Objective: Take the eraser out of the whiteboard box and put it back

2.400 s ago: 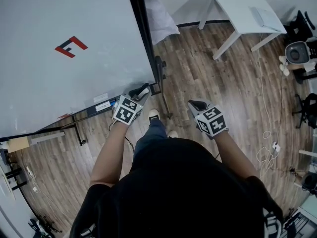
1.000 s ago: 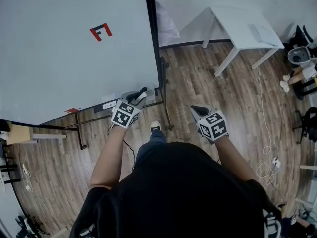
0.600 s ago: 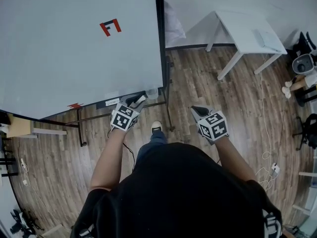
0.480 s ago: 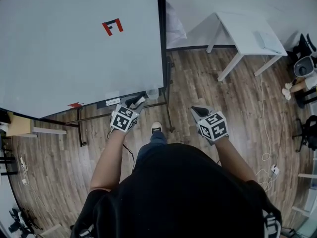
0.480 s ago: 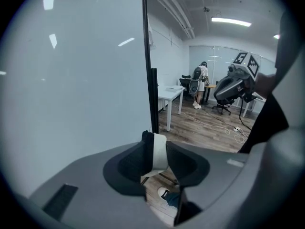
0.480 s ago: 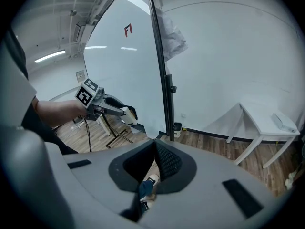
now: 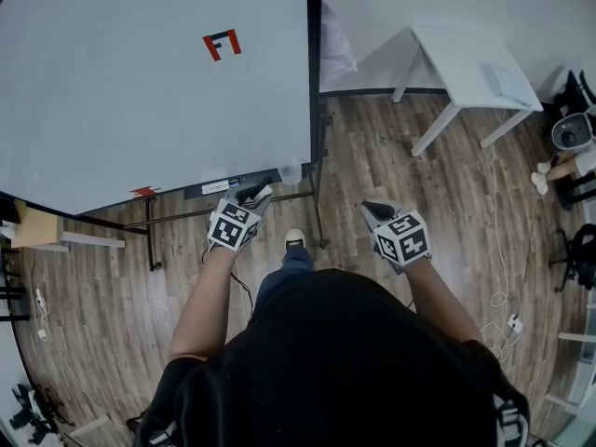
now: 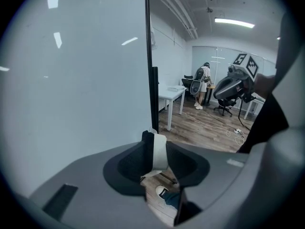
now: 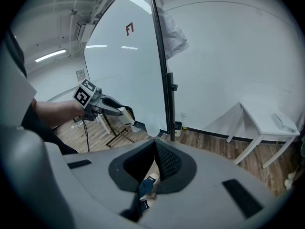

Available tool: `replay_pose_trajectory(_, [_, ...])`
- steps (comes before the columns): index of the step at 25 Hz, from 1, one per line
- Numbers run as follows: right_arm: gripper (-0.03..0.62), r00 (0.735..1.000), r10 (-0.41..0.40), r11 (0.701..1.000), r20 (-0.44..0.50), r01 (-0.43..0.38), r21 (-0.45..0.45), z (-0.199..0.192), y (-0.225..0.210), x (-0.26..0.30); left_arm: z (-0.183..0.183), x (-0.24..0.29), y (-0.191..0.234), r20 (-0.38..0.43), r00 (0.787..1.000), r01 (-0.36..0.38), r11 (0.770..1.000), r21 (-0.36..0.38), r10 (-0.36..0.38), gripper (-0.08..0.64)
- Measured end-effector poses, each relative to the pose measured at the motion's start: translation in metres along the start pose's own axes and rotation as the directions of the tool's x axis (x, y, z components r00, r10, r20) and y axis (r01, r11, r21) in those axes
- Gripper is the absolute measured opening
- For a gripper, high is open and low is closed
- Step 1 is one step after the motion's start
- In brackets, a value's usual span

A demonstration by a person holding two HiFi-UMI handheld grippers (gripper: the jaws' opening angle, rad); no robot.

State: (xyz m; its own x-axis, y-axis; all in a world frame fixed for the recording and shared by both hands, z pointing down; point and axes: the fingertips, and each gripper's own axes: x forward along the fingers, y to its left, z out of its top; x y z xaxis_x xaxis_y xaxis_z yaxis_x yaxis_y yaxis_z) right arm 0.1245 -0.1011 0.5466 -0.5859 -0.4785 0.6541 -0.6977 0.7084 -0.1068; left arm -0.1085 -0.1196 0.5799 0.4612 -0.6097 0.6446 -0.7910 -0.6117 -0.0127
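Head view shows one whiteboard (image 7: 140,91) filling the upper left, with one red-and-black mark (image 7: 222,44) on it. Below its lower right corner, the left gripper (image 7: 258,193) clamps the one eraser (image 8: 159,151), near one translucent box (image 7: 291,173). Further right, the right gripper (image 7: 376,210) has its jaws together on nothing. One white table (image 7: 466,59) stands upper right.

1. A wood-plank floor (image 7: 372,156) is seen beneath everything.
2. A white desk (image 7: 456,49) is stood on it at the upper right, and a flat pale item (image 7: 510,84) is laid near the desk's right end.
3. The dark whiteboard stand (image 7: 150,250) is rested on the planks at the left.
4. A pale cable (image 7: 498,298) is trailed over the floor at the right.
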Motion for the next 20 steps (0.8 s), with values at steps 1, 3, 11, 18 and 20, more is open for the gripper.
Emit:
replay_pose_trajectory(1, [-0.003,1.0,-0.001,1.0,0.0,0.001,-0.001,0.0,0.0,0.0,0.0,-0.001,0.0,0.001,1.0,0.0,1.0,-0.001,0.0,0.147])
replay_pose_trajectory(3, [-0.003,1.0,-0.004,1.0,0.0,0.004,-0.001,0.0,-0.001,0.002,0.0,-0.001,0.001,0.003,1.0,-0.001,1.0,-0.002,0.001,0.147])
replay_pose_trajectory(11, [-0.003,1.0,-0.011,1.0,0.001,0.011,-0.005,0.002,-0.003,0.003,0.004,-0.004,0.003,0.012,1.0,-0.012,1.0,0.009,0.012,0.147])
replay_pose_trajectory(18, [-0.003,1.0,-0.022,1.0,-0.011,0.022,0.005,0.001,-0.014,0.009,0.017,0.001,0.007,0.019,1.0,-0.005,1.0,0.016,0.004,0.147])
replay_pose_trajectory(20, [-0.003,1.0,-0.025,1.0,-0.014,0.026,0.01,0.0,-0.017,0.012,0.022,0.003,0.007,0.025,1.0,-0.001,1.0,0.016,0.001,0.147])
